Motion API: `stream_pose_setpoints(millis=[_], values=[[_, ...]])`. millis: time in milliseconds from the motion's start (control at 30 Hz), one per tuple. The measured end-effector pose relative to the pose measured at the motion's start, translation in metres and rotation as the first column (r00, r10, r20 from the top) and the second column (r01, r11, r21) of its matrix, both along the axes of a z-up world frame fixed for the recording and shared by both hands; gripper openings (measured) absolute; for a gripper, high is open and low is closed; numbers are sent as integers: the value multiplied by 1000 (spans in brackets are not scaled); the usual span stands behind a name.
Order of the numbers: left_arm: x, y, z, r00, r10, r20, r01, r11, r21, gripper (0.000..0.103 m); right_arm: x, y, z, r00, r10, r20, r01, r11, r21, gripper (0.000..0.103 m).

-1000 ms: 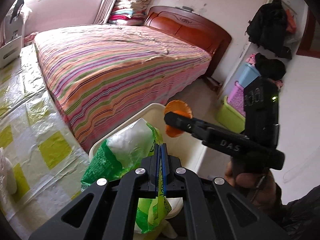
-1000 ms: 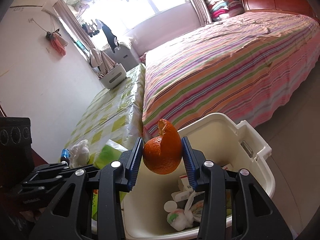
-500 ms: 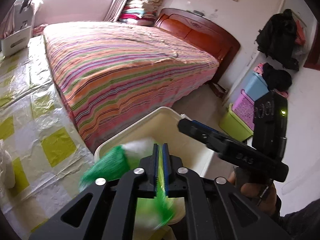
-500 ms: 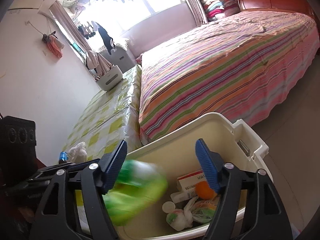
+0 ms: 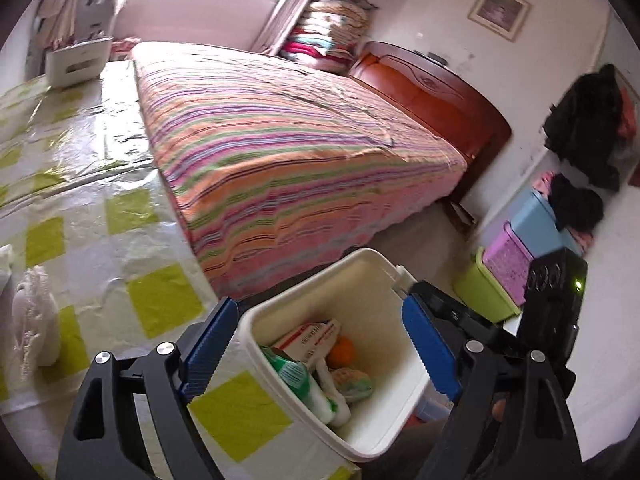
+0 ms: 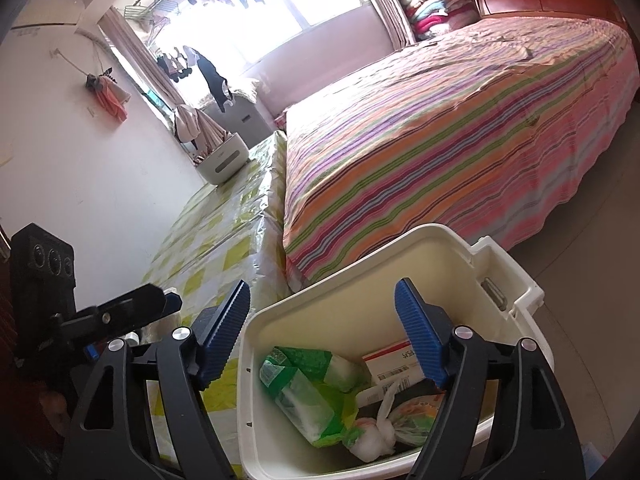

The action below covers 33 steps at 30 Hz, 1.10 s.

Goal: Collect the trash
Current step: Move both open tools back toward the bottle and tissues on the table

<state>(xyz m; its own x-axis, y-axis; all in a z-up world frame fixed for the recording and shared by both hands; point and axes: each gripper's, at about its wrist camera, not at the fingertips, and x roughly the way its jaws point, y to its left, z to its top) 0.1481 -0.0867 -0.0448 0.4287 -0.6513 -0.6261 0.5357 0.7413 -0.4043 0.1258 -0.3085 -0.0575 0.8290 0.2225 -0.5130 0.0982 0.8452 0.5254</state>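
Left hand-held gripper (image 5: 320,350): jaws opening, nothing between them.
Right hand-held gripper (image 6: 322,332): jaws opening, empty too.
White bin (image 5: 372,268): lower centre, holds green packet (image 6: 304,396).
White tissue wad (image 5: 34,316): far left on desk (image 5: 164,300), nearer the left one; its long axis upright.

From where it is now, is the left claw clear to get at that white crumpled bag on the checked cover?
Probably yes. The left claw is opening and empty over the bin; the white bag lies uncovered on the checked cover beside it.
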Motion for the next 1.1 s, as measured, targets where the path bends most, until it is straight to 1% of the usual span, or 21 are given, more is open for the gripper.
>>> stream_pose_setpoints(millis=[167, 367, 600, 800, 933, 1100], values=[[9, 9, -2, 999, 49, -23, -49, 999, 11, 82, 6, 8, 1, 1000, 28, -2, -28, 1000, 7, 74], [12, 22, 2, 995, 102, -4, -101, 994, 33, 82, 16, 26, 4, 998, 70, -3, -70, 997, 10, 74], [18, 51, 7, 982, 190, 1, -190, 981, 48, 82, 37, 55, 3, 991, 132, -24, -132, 991, 15, 75], [19, 84, 10, 963, 271, 14, -271, 960, 74, 82, 57, 90, 3, 981, 190, -46, -190, 982, 7, 75], [20, 111, 10, 948, 319, -7, -318, 946, 63, 82, 71, 115, -1, 972, 226, -67, -226, 974, 4, 75], [19, 142, 9, 925, 378, -23, -376, 924, 69, 82, 91, 147, -9, 958, 267, -105, -270, 963, -13, 75]])
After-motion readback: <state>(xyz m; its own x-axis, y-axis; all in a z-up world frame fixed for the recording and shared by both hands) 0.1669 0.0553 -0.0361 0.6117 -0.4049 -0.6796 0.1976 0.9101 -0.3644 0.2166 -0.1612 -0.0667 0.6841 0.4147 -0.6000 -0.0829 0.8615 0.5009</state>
